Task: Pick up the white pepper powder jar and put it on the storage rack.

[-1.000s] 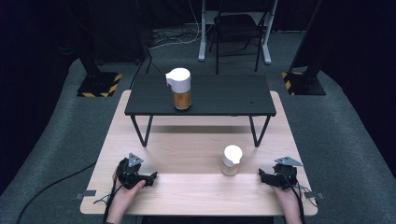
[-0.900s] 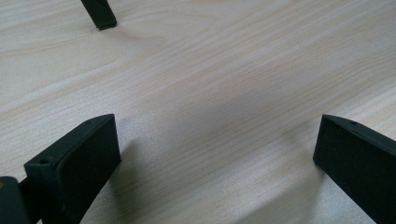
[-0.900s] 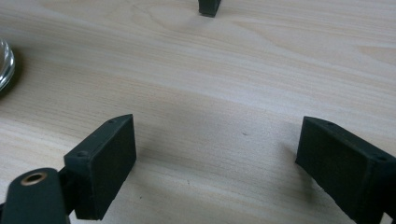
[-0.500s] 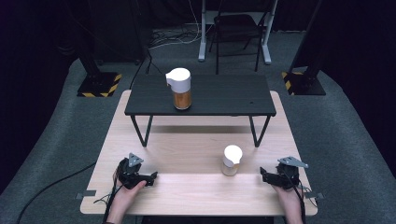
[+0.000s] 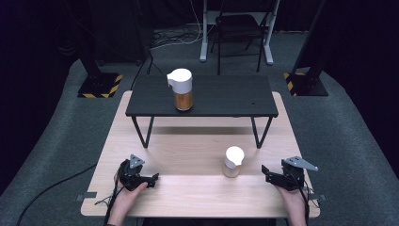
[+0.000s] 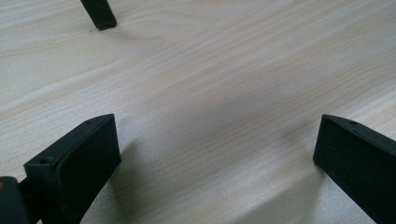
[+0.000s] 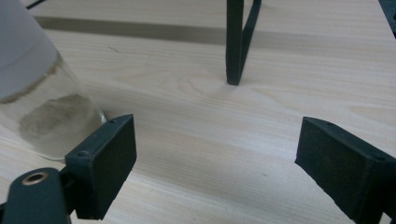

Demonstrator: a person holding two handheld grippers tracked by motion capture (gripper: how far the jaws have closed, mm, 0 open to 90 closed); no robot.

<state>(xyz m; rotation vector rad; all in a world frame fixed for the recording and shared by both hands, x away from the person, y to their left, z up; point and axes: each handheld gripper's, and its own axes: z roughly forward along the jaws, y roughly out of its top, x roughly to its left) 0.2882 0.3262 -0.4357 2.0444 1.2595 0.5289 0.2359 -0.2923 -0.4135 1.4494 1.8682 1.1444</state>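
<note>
Both grippers idle at desk's near edge, jaws apart, empty.
My right gripper (image 5: 277, 176) sits near the small jar (image 5: 233, 161); left gripper (image 5: 139, 176) rests by the near left corner. Likely next: grab jar.

Table (image 5: 197, 188): pale wood with fine grain streaks; the raised shelf (image 5: 226, 96) on it is matte black, legs included. Shelf jar (image 5: 181, 89) has a white lid over amber-orange contents; the jar (image 5: 233, 161) in front of the shelf has a white lid over clear glass with a pale beige residue. Both grippers, left (image 5: 141, 176) and right (image 5: 277, 176), are black with grey top plates; floor bases (image 5: 99, 85) beyond the shelf carry yellow-black hazard stripes on grey carpet (image 5: 348, 141).
</note>
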